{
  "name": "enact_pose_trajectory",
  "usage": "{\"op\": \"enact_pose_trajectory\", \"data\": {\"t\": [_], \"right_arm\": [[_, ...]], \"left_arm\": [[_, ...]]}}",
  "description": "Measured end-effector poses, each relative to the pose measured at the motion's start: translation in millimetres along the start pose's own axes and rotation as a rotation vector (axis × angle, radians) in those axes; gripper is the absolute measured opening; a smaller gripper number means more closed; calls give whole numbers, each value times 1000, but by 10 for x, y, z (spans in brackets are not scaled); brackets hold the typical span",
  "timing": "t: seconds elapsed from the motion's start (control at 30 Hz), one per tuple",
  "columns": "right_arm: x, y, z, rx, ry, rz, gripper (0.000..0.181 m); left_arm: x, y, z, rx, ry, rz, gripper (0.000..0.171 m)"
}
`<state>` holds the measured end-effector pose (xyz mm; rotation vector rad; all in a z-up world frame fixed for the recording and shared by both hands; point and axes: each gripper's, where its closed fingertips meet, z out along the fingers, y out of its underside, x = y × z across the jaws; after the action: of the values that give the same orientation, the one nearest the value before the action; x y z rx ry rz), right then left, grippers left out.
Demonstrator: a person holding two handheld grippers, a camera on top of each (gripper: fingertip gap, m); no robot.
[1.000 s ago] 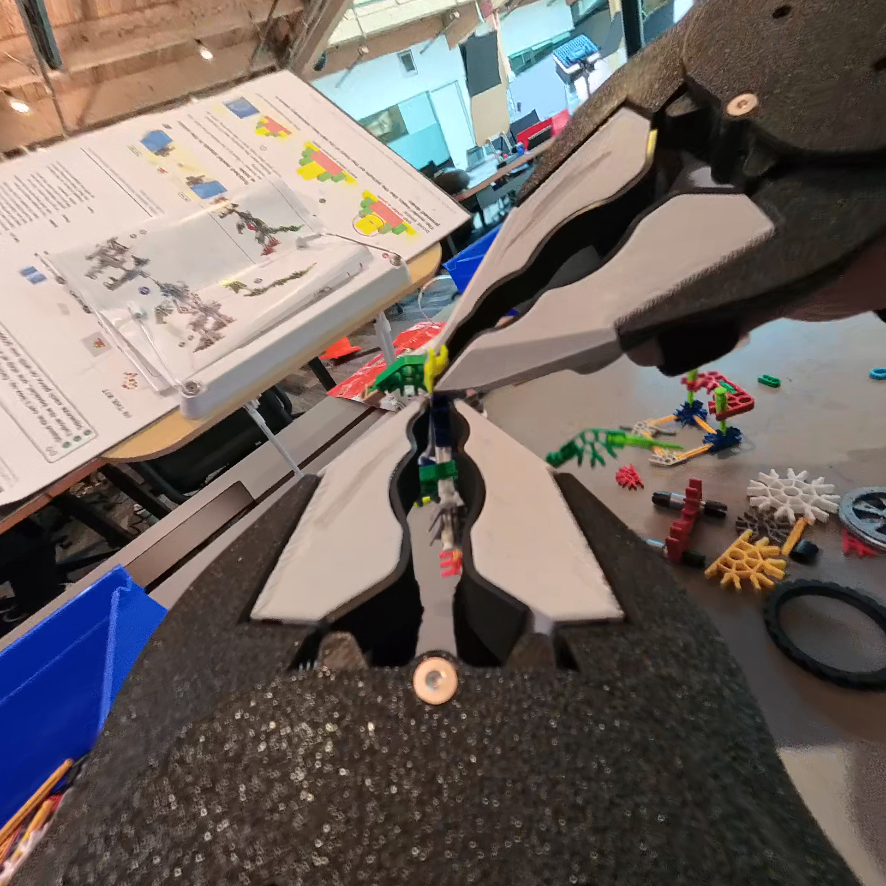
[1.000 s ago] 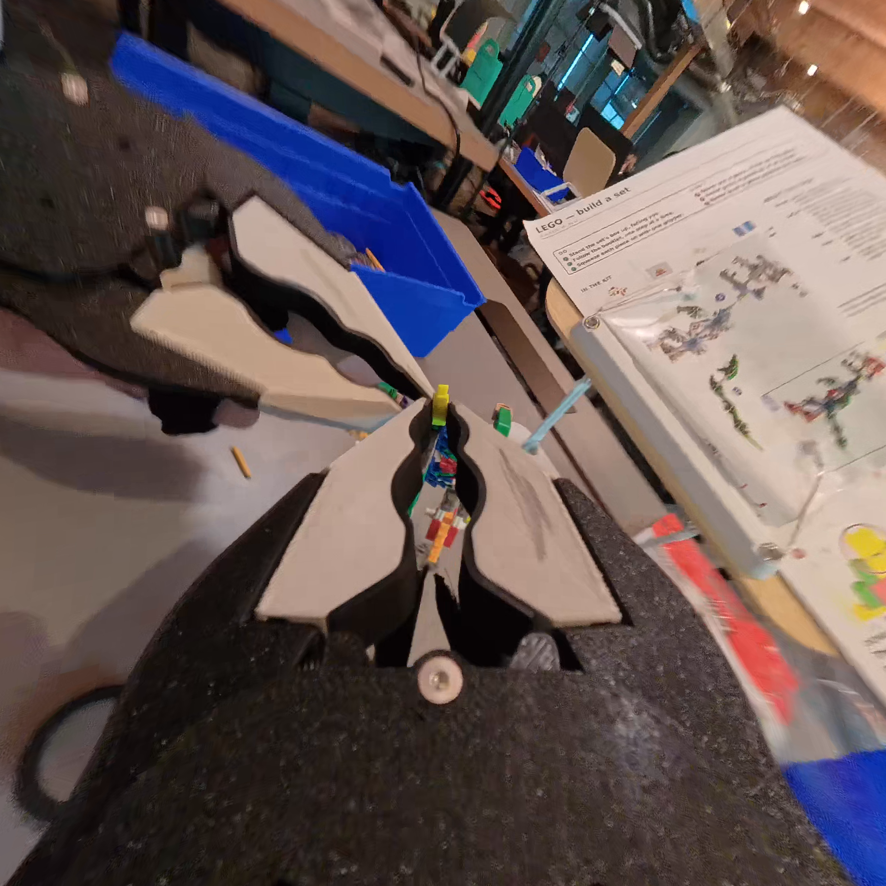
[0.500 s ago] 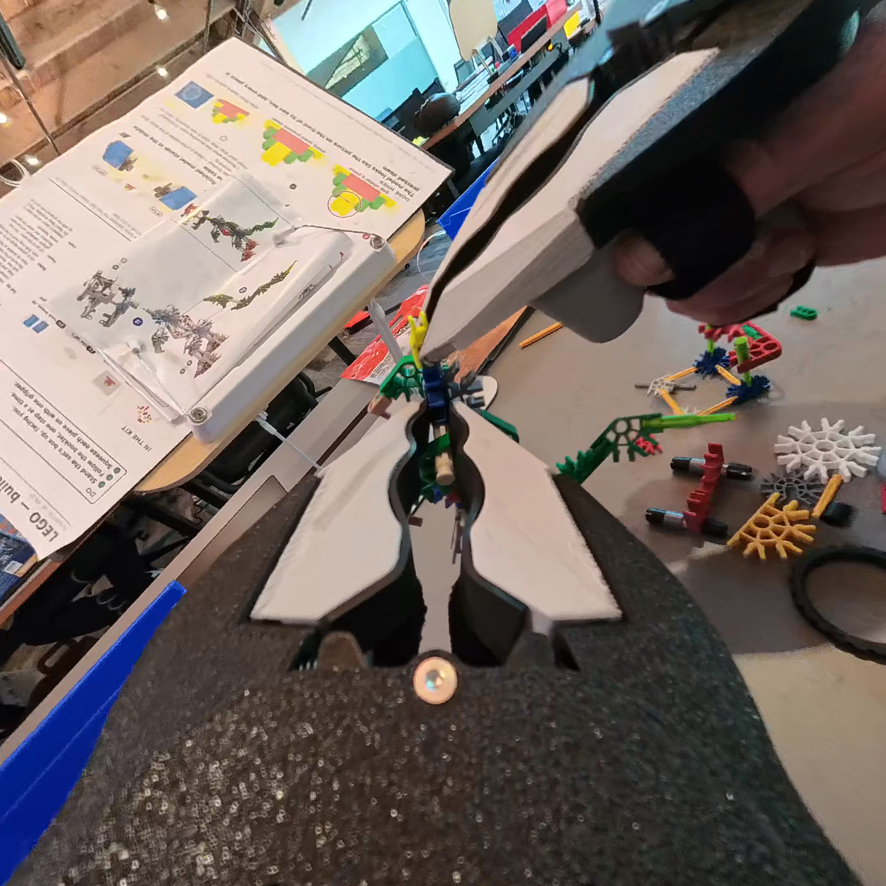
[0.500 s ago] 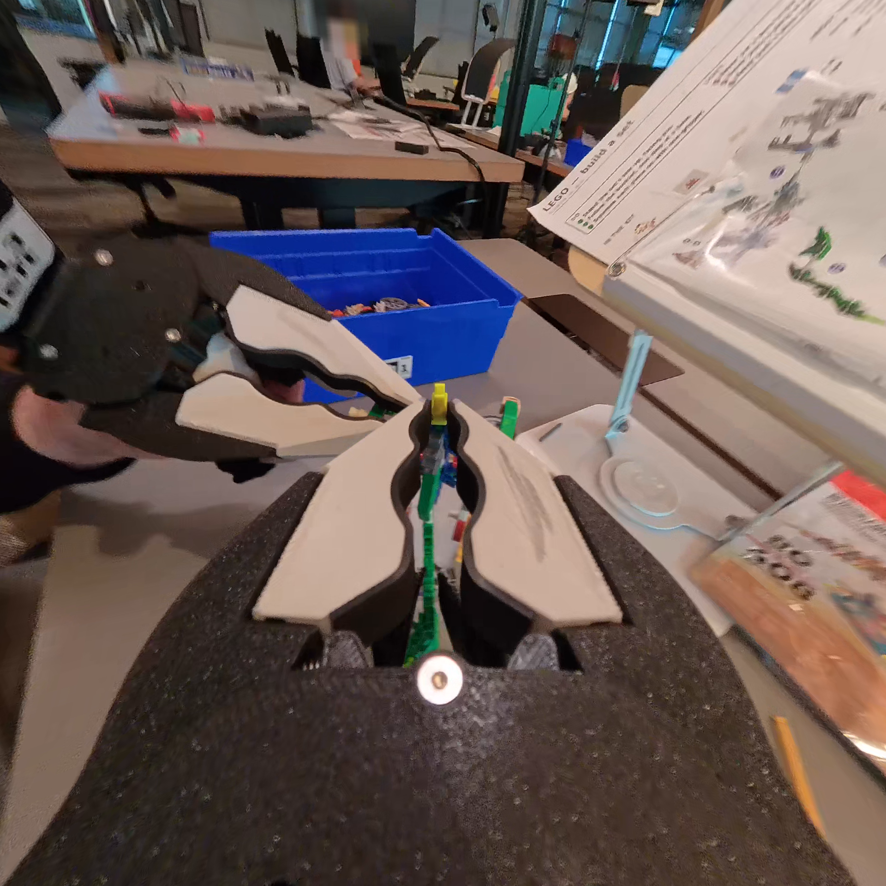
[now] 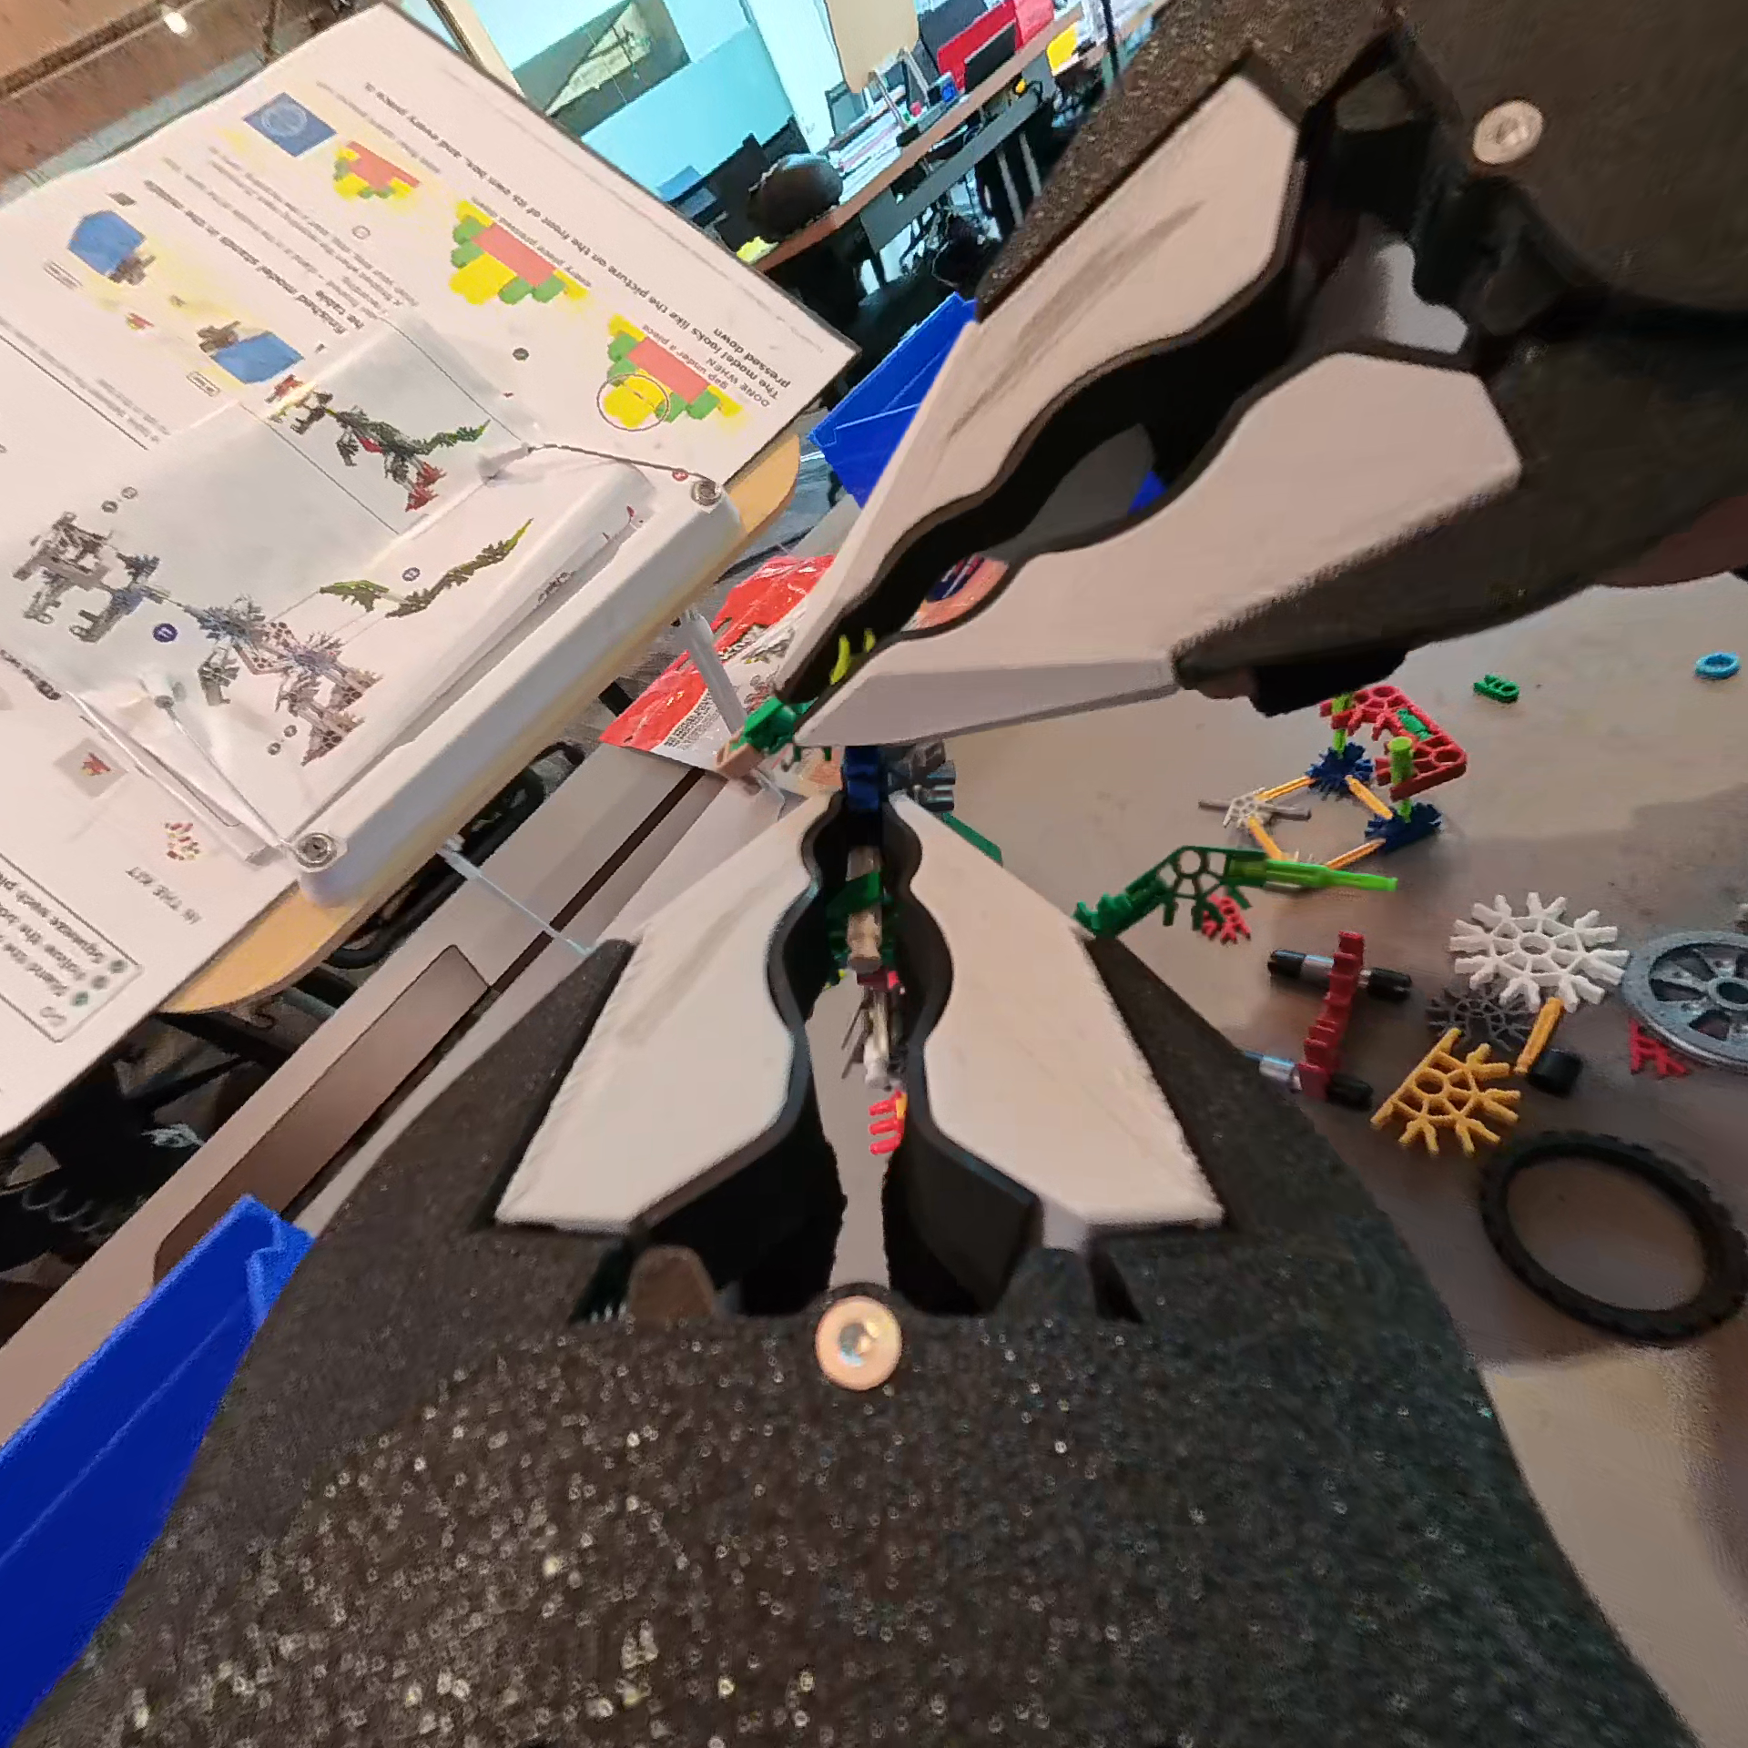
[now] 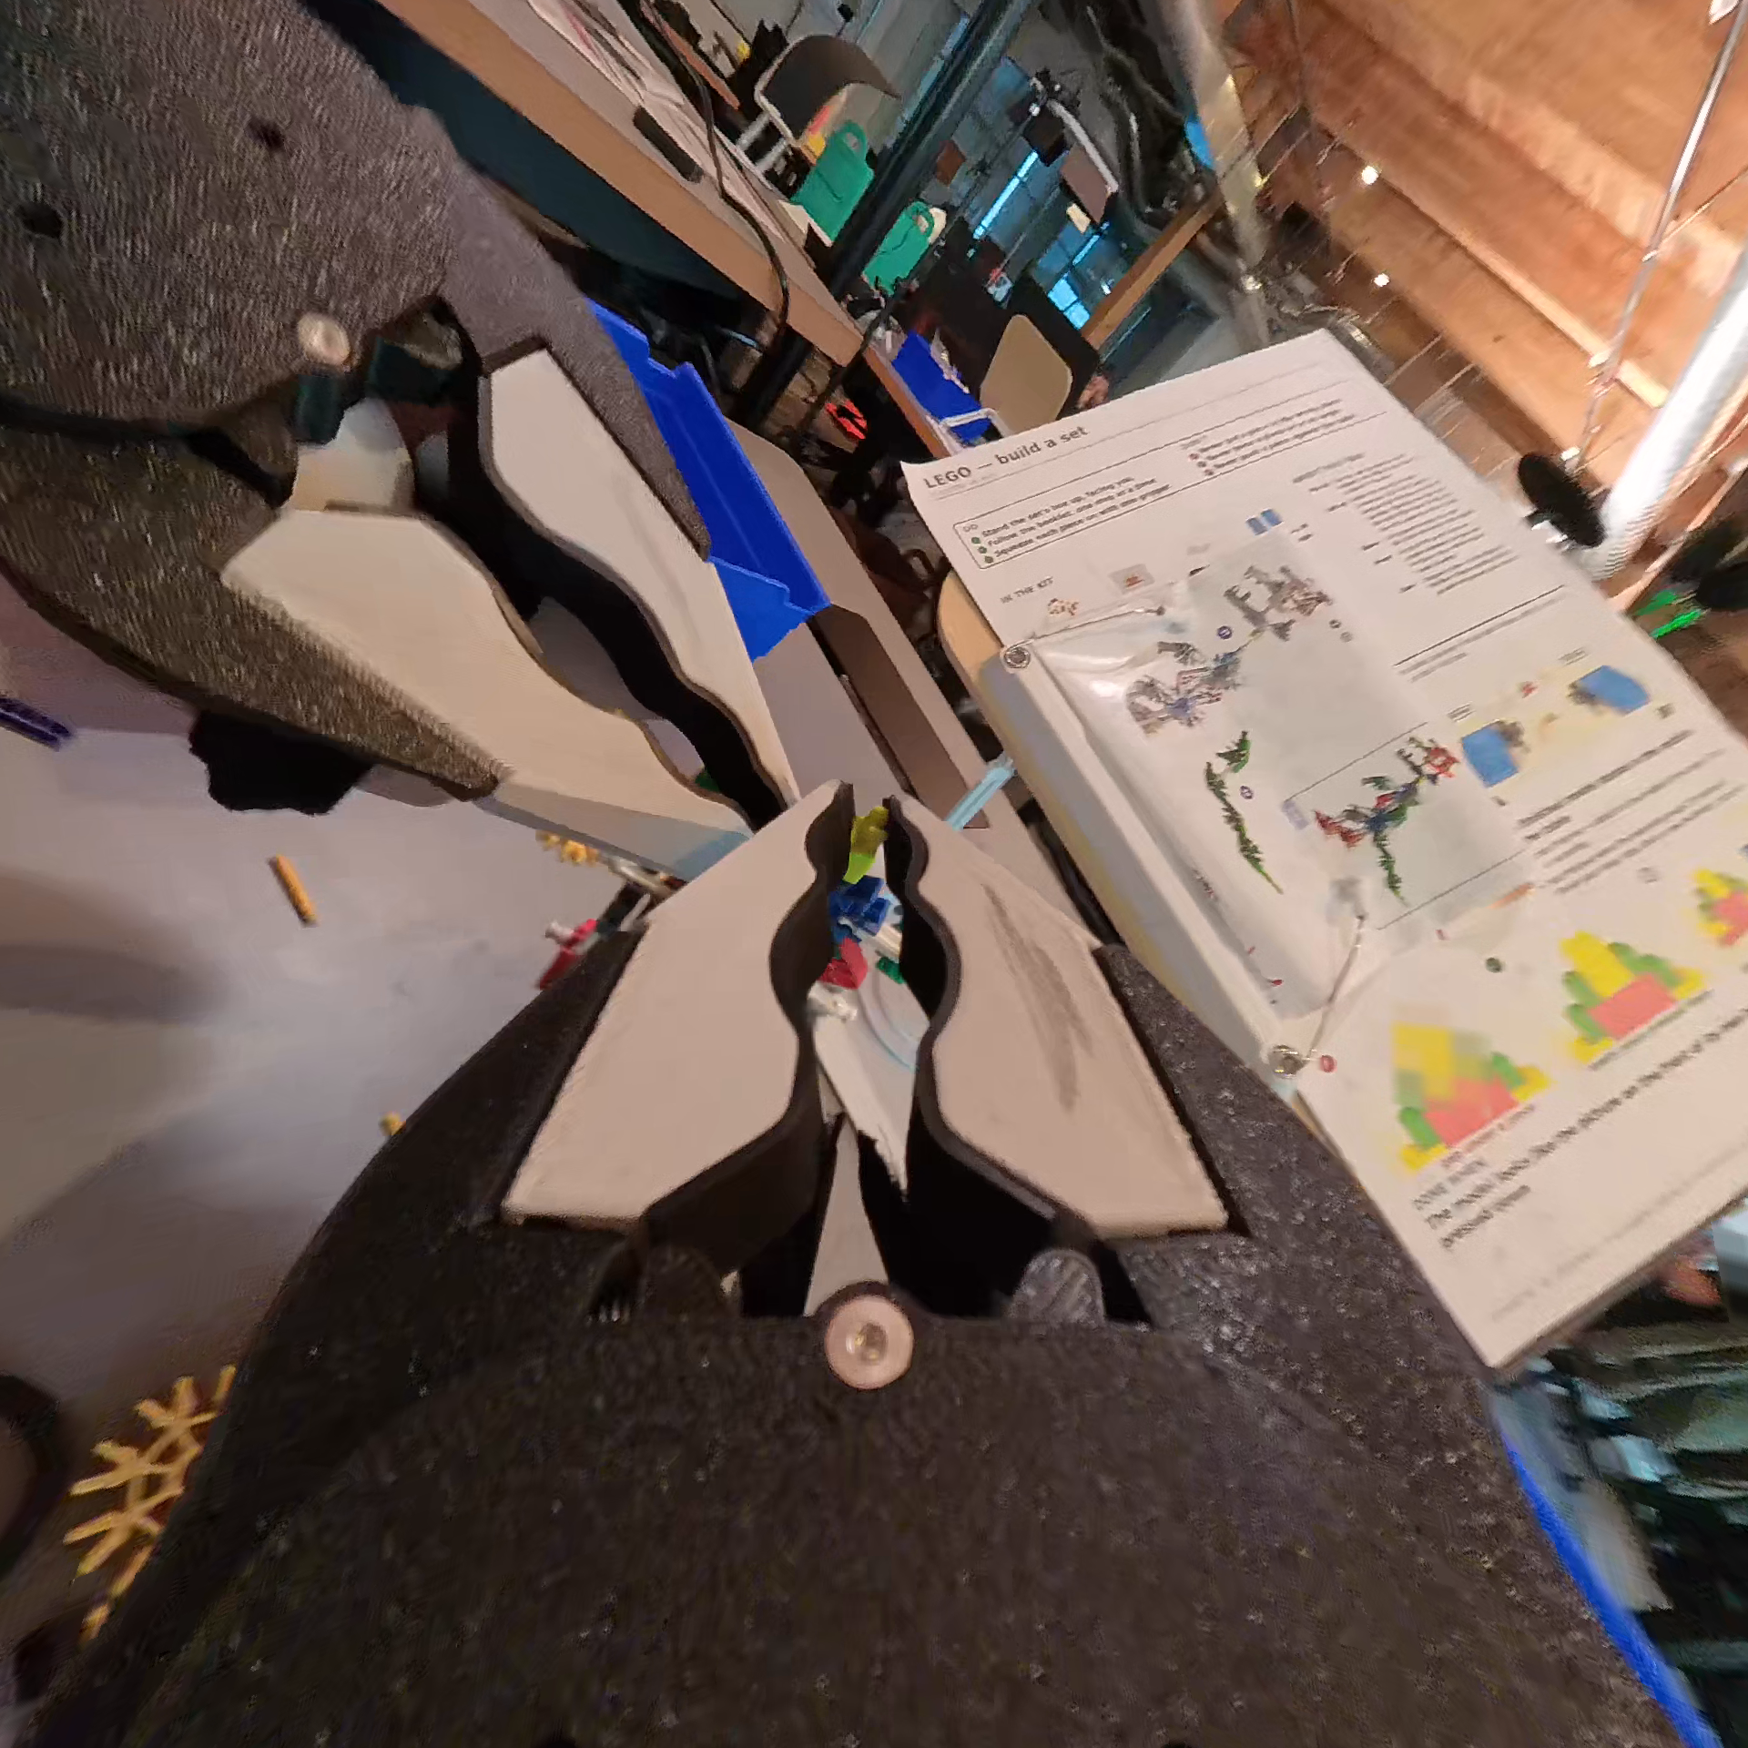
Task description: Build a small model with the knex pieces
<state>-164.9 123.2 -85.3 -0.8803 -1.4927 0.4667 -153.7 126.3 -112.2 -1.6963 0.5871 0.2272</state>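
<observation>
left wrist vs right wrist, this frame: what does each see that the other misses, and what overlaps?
Left wrist only: loose parts on the table, namely a white snowflake connector, a black tire, a grey wheel and a red-and-blue rod frame.

Right wrist only: a yellow rod on the table and green bag-like items on a far desk.

Both: the left gripper and right gripper, each shut on the small model, a blue bin and the instruction board.
</observation>
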Motion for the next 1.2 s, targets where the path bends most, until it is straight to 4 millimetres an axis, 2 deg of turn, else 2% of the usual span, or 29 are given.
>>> {"op": "enact_pose_trajectory", "data": {"t": [0.27,0.5,0.53,0.63,0.7,0.93,1.1,1.2], "right_arm": [[34,22,64,-50,115,-328,3],[17,48,100,-51,111,-500,2],[10,42,100,-46,76,-448,2],[38,-18,56,-2,-29,-130,0],[37,-4,30,5,-7,-125,0],[8,43,4,-41,118,-538,1],[14,19,33,-29,104,-803,0],[-33,73,51,-26,76,-917,0]], "left_arm": [[-8,23,87,-26,59,-86,1],[8,51,154,-48,122,-144,1],[3,51,158,-45,118,-144,2],[-9,-34,149,-7,88,-135,2],[-6,-54,154,-9,72,-117,2],[62,-6,182,-28,101,-130,1],[56,0,182,-40,137,-159,1],[100,59,200,-72,174,-196,2]]}}
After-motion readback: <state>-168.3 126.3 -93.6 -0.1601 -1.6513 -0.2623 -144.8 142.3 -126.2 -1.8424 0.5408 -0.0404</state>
